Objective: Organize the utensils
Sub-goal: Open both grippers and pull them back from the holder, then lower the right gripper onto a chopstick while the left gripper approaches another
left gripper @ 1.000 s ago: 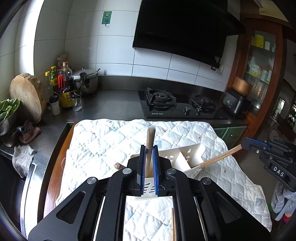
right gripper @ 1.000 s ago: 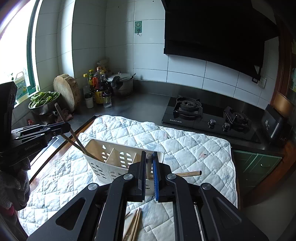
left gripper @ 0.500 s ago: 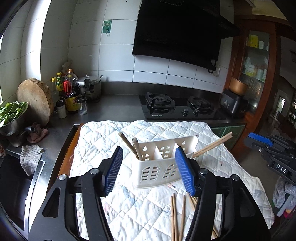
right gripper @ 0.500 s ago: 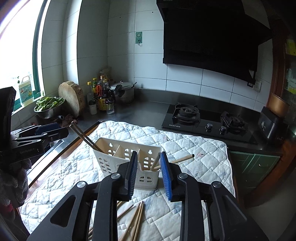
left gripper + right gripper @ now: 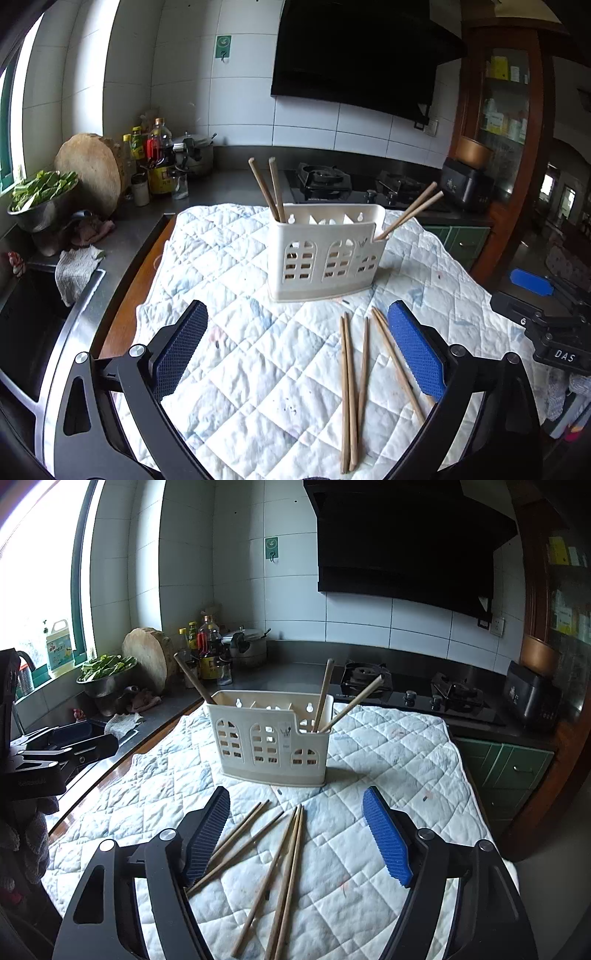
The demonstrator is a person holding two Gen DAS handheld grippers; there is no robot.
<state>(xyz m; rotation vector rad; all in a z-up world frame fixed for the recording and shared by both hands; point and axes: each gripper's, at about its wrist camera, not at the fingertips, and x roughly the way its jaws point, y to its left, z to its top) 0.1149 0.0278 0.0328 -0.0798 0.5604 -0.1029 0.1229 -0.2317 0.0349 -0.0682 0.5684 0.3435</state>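
A cream utensil holder (image 5: 325, 251) (image 5: 271, 738) stands upright on a white quilted cloth (image 5: 240, 332) (image 5: 388, 768). Two chopsticks (image 5: 271, 190) lean out of its left compartment, and two more chopsticks (image 5: 413, 212) (image 5: 332, 698) out of its right one. Several loose chopsticks (image 5: 354, 380) (image 5: 284, 864) lie on the cloth in front of the holder. My left gripper (image 5: 297, 317) is short of the holder, its jaws opening with nothing held between them. My right gripper (image 5: 295, 805) hangs over the loose chopsticks, jaws opening, its pads touching none of them.
A gas hob (image 5: 347, 184) and dark counter lie behind the cloth. At the back left stand bottles (image 5: 157, 162), a pot (image 5: 194, 155), a round wooden board (image 5: 90, 171) and a bowl of greens (image 5: 40, 201). A sink (image 5: 22, 325) is at the left, a wooden cabinet (image 5: 509, 122) at the right.
Both grippers were shut on chopsticks over the holder; they opened, left the chopsticks standing in its end compartments, and drew back and down toward the cloth's near side.
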